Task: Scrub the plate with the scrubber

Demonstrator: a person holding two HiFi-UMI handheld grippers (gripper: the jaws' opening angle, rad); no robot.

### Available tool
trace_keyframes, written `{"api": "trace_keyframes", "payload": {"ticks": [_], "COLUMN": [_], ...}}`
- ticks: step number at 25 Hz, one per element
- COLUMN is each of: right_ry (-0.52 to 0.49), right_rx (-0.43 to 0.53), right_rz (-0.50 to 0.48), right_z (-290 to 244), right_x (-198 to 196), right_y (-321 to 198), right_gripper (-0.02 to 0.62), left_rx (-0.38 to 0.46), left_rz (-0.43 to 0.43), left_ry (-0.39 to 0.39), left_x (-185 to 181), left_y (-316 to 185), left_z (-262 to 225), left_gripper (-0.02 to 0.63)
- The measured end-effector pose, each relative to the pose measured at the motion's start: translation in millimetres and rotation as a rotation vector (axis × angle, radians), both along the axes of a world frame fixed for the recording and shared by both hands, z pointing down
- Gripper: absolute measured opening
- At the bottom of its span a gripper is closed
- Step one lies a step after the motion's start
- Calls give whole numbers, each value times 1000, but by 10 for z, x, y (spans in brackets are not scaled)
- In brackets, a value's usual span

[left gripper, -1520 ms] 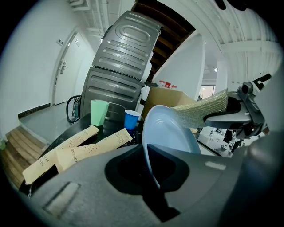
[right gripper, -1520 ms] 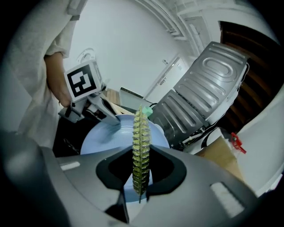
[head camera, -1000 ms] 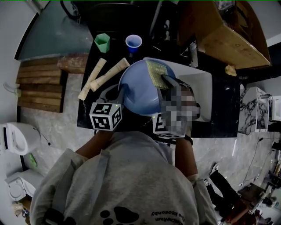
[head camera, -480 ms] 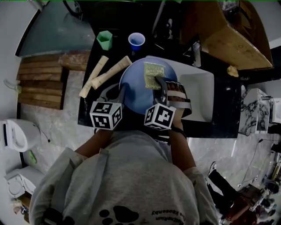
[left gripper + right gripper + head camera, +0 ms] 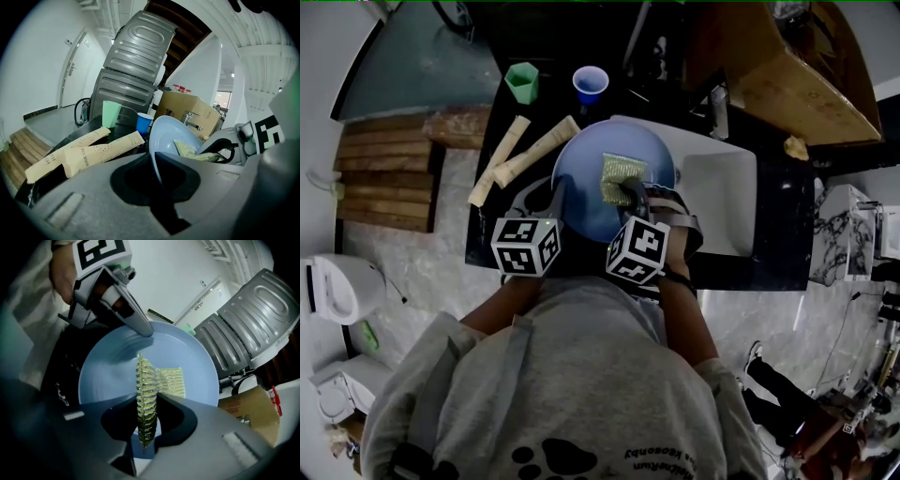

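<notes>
A pale blue plate [image 5: 586, 187] is held tilted over the black counter, its rim pinched edge-on in my left gripper [image 5: 154, 161], which is shut on it. In the head view the left gripper [image 5: 558, 202] grips the plate's near-left rim. A yellow-green mesh scrubber [image 5: 619, 176] lies against the plate's inner face. My right gripper [image 5: 146, 420] is shut on the scrubber [image 5: 159, 380], which is folded upright between the jaws and pressed to the plate [image 5: 108, 376]. The scrubber [image 5: 190, 150] also shows inside the plate [image 5: 166, 136] in the left gripper view.
A white sink basin [image 5: 722, 192] sits behind and right of the plate. Two tan paper packets [image 5: 520, 155], a green cup [image 5: 522, 82] and a blue cup [image 5: 590, 84] stand at the counter's left and back. A cardboard box [image 5: 787, 75] is at the back right.
The right gripper has drawn the scrubber down the plate's face toward me, from the far rim to the middle. The left gripper and plate have barely moved.
</notes>
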State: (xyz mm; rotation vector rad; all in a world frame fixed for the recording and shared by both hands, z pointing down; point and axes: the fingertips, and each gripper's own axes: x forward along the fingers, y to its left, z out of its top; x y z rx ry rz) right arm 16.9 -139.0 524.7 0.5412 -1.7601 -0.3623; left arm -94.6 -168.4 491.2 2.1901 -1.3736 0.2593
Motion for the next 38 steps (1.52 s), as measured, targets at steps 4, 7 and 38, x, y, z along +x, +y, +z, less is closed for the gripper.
{"api": "trace_keyframes", "payload": {"ticks": [4,7,38], "right_ry": [-19,-30,-178], "right_rx": [-132,-233,-507], "right_rz": [-7,-16,-169], "right_z": [87,146,-374], "right_x": [-47,-60,-135], "right_y": [243,430,995], "right_gripper": [74,74,72], "left_rx": [-3,-1,-3], "left_rz": [-13,-21,-38], "left_ry": [-4,-9,-30], "left_x": [-16,-21,-61], "left_y": [-4,-1,-21], "left_z": [20,14,76], "left_gripper": [40,38,40]}}
